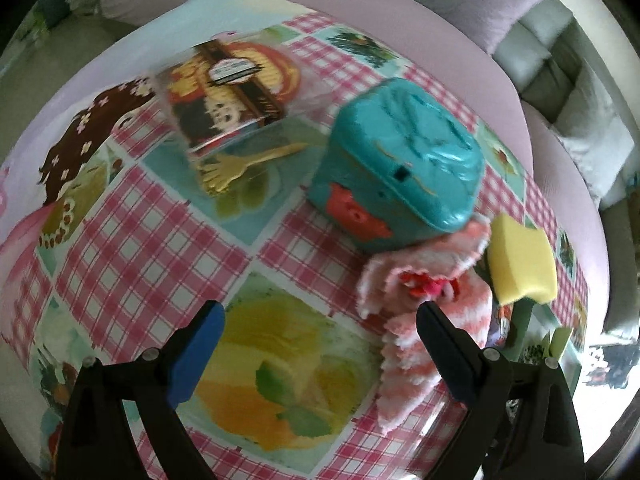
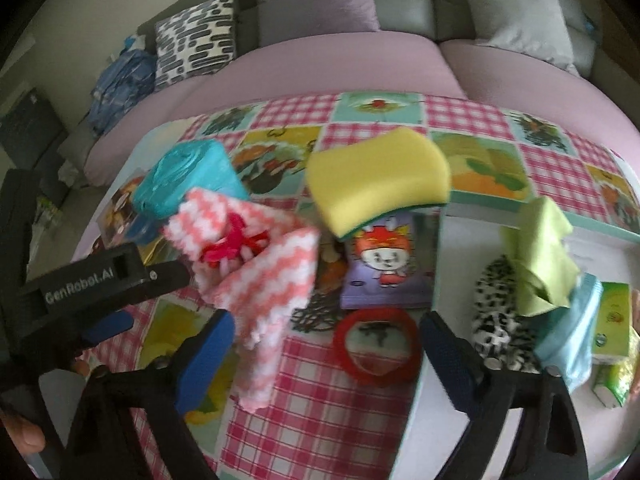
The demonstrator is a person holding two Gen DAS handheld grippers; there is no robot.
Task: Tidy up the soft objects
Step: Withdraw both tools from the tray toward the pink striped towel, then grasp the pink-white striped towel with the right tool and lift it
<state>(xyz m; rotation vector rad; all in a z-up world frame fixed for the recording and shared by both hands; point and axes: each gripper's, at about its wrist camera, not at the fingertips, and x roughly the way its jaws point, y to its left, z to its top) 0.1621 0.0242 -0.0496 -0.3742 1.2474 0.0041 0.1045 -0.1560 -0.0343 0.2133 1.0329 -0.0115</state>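
In the left wrist view my left gripper (image 1: 320, 340) hangs open over the patterned tablecloth, nothing between its blue pads. A pink-and-white zigzag cloth (image 1: 420, 312) with a red tie lies against its right finger. Behind it stand a teal box (image 1: 400, 160) and a yellow sponge (image 1: 520, 264). In the right wrist view my right gripper (image 2: 328, 356) is open above a red ring (image 2: 376, 344). The same cloth (image 2: 260, 272) lies to its left and the sponge (image 2: 376, 176) sits further back. A white tray (image 2: 464, 272) at the right holds a green cloth (image 2: 536, 256), a spotted item (image 2: 496, 312) and a light blue cloth (image 2: 568, 332).
A clear snack box (image 1: 228, 96) and a gold fork (image 1: 240, 164) lie at the far left of the table. A purple cartoon packet (image 2: 384, 264) sits under the sponge. Tissue packs (image 2: 612, 320) stand at the tray's right. A lilac sofa (image 2: 320, 68) with cushions runs behind the table.
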